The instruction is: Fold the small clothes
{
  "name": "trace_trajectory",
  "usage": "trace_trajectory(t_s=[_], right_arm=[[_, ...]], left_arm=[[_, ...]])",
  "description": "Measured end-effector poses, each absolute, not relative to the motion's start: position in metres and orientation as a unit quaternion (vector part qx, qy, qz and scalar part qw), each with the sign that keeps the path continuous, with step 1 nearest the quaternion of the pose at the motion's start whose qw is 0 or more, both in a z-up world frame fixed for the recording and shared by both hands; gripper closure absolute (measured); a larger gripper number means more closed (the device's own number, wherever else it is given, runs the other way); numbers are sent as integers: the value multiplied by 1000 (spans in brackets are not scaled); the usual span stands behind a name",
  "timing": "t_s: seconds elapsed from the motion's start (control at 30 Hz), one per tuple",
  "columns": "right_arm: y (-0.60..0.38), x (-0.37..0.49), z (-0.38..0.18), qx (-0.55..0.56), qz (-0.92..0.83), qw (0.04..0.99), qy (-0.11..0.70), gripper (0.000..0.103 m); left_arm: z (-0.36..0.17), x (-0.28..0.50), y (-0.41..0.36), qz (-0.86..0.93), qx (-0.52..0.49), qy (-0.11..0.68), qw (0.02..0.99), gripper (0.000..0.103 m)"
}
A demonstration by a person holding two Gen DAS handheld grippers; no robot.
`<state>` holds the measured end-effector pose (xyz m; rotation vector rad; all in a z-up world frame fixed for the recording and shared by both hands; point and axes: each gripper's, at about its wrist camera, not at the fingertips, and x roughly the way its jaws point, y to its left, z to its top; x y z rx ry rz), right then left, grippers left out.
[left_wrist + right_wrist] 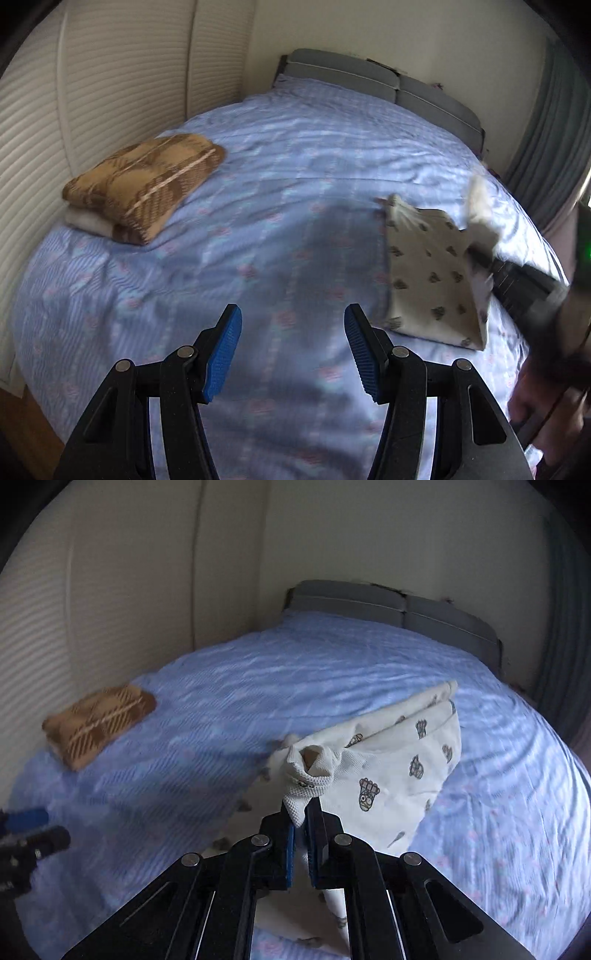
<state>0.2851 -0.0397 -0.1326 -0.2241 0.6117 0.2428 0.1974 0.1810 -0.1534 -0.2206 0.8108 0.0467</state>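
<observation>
A small cream garment [428, 273] with dark printed figures lies on the blue bedspread at the right of the left wrist view. My right gripper [303, 825] is shut on a ribbed edge of this garment [391, 771] and lifts that part off the bed, so it drapes over the rest. The right gripper also shows in the left wrist view [484, 258], at the garment's far right edge. My left gripper [293, 354] is open and empty, above bare bedspread to the left of the garment. It shows at the left edge of the right wrist view [26, 821].
A folded brown plaid blanket [144, 184] on a white folded cloth lies at the bed's left side by the slatted wall; it also shows in the right wrist view [98, 723]. A grey headboard [373, 79] stands at the far end. The blue bedspread [288, 206] covers the bed.
</observation>
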Motion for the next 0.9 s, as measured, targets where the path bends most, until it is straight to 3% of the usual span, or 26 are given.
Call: trace_trajectory(t_s=[0.2,0.3,0.33,0.57,0.9], right_arm=[[26,271,-213,-231,160,881,381,97],[32,265,-226,-249,144,879,380,94],[32,264,-225,-248,144,880,378,88],[3,248,-202,-165,160,903,364,53],[-84,249,-176,-23,76,943,323,51]], left_arm=[[-170,193,205,25,-111,406,907,46],[-175,192,209,23,-112,410,905,46],[-177,193,210,23,-114,411,904,46],[-176,203,193,3,-109,415,903,46],[-157,280,118,-83,-84,409,905,50]])
